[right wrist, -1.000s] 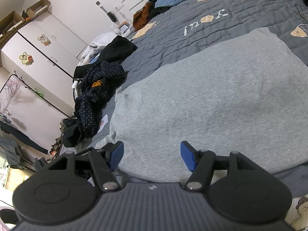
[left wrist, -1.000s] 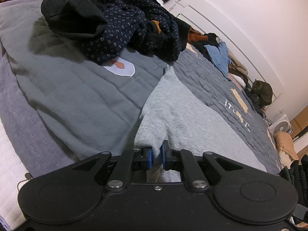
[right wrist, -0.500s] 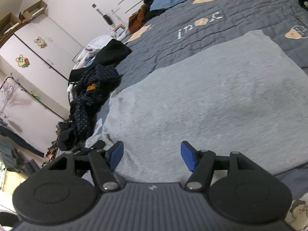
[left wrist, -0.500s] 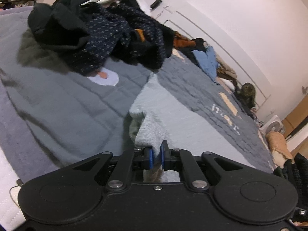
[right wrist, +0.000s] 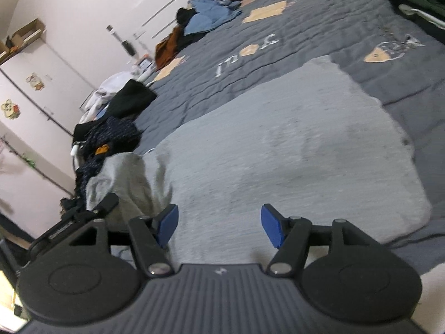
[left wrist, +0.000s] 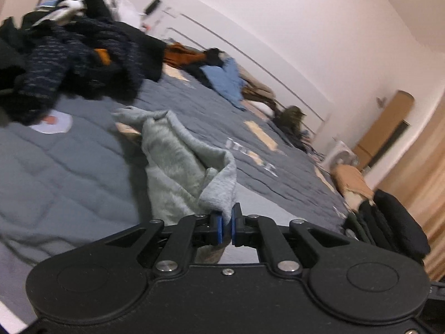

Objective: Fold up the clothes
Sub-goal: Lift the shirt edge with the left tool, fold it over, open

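On a dark grey quilted bedspread [right wrist: 319, 27], the left gripper [left wrist: 227, 224] pinches a raised corner of the light grey fleece garment [right wrist: 292, 144] lying spread flat, apparently mid-fold; the right gripper [right wrist: 219, 224] hovers wide open, holding nothing. The corner likely needs carrying across the cloth. A heap of dark clothes [left wrist: 78, 64] crowds the far edge.

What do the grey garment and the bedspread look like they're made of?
Grey garment: soft fleecy knit, probably cotton sweatshirt jersey; matte, fuzzy nap on the lifted corner. Bedspread: quilted woven fabric, matte, with stitched lines and sewn-on patches.
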The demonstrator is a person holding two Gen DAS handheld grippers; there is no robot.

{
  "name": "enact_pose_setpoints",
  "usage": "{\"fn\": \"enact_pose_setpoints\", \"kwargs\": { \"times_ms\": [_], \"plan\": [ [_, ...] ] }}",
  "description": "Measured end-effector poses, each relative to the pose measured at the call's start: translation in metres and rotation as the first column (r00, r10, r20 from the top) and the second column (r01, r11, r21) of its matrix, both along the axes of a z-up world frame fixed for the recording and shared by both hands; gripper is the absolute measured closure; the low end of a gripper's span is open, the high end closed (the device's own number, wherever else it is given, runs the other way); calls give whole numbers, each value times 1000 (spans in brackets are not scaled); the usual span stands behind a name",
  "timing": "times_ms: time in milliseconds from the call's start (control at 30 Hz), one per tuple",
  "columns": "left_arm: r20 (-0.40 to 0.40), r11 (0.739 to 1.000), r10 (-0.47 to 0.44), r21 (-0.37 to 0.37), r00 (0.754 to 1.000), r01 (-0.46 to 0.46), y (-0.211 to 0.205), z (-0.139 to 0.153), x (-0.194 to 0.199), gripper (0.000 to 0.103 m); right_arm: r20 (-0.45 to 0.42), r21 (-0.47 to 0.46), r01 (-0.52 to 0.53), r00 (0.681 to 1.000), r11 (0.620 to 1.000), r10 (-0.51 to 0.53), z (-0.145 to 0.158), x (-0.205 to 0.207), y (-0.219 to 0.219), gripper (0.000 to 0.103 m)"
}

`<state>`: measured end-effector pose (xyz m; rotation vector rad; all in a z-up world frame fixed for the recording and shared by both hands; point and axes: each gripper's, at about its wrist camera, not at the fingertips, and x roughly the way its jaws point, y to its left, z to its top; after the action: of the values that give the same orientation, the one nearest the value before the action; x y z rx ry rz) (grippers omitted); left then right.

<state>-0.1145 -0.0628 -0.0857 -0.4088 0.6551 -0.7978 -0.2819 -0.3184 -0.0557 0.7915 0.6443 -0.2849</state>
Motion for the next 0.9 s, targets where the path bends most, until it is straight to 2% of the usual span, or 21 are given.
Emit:
{"fn": "enact_pose_setpoints", "kwargs": {
  "times_ms": [200,400,500,667,733,800,867,900],
  "plan": [
    [16,993,-121,14,993,121,-42,-4,-21,97,-27,-10,62,998,998,-62,-9,-22,-19,38],
    [21,971,-219,106,975,216,-86,-20,-44,97,-46,-15,117,992,993,-117,-18,-47,-38,38],
    [34,953,-273,150,962,265,-100,-26,-58,100,-58,-25,149,987,988,-150,-22,-60,-46,38],
    [110,929,-351,166,930,331,-107,-15,-84,101,-76,-31,186,979,982,-188,-28,-76,-58,38],
    [114,924,-363,173,925,341,-109,-15,-88,101,-74,-33,192,978,981,-194,-29,-80,-61,38],
    [83,909,-373,232,924,346,-115,-22,-88,101,-72,-33,194,978,980,-196,-30,-83,-63,38],
    [44,880,-377,328,925,343,-121,-33,-88,101,-77,-30,192,978,981,-194,-31,-82,-63,38],
    [37,860,-395,366,918,355,-122,-36,-91,101,-80,-27,190,978,982,-191,-32,-80,-63,38]
  ]
}}
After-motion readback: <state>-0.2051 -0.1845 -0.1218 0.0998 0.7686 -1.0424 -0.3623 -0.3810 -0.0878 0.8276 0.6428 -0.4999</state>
